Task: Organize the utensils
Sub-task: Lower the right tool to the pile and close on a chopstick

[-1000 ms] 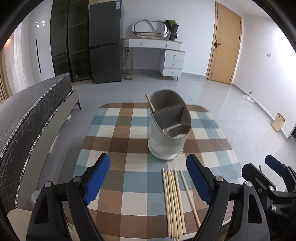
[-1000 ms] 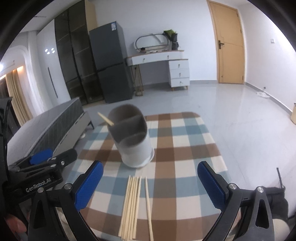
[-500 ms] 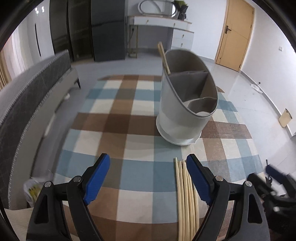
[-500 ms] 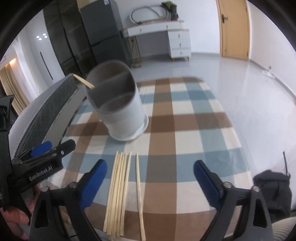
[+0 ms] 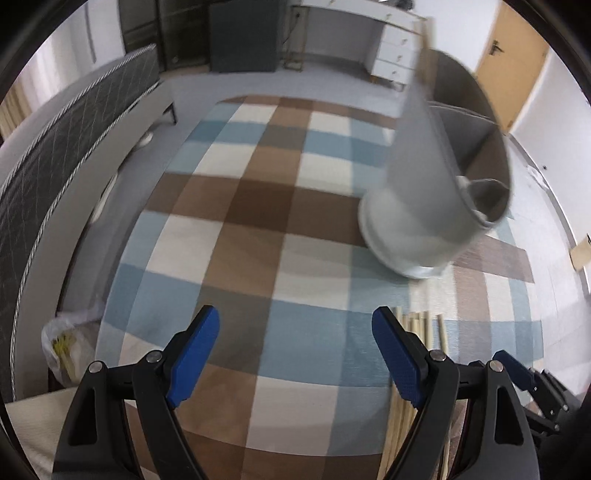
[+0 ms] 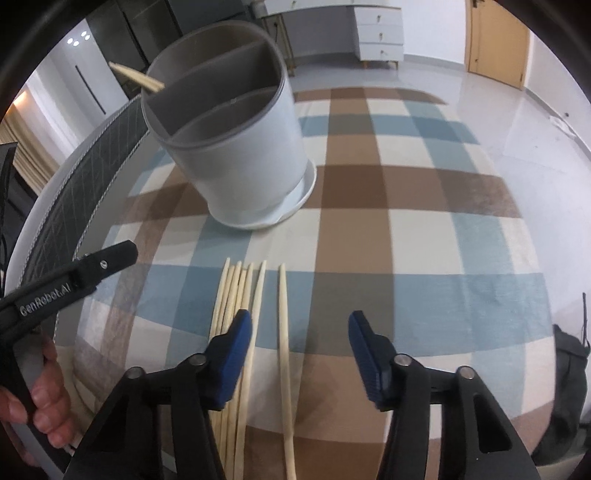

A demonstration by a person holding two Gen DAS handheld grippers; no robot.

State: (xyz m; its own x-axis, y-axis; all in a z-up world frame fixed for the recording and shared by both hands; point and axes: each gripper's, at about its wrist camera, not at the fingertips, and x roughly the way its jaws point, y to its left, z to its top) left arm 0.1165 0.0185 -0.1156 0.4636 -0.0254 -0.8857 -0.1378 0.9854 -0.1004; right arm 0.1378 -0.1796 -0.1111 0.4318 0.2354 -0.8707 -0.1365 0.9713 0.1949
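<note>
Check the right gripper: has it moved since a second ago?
Yes. The right gripper has come down and forward over the chopsticks: the utensil holder looms larger, and its jaws have just been closing, with one loose chopstick between them, untouched.

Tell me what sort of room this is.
Most likely a bedroom or studio flat: a bed with a quilted dark mattress beside the checked table, a white dressing table with drawers, and a wooden door. A utensil holder stands on the table.

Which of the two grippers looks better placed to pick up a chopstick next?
The right gripper: the lone pale wooden chopstick lies between its closing jaws. The left gripper hangs open over bare checked tablecloth.
</note>
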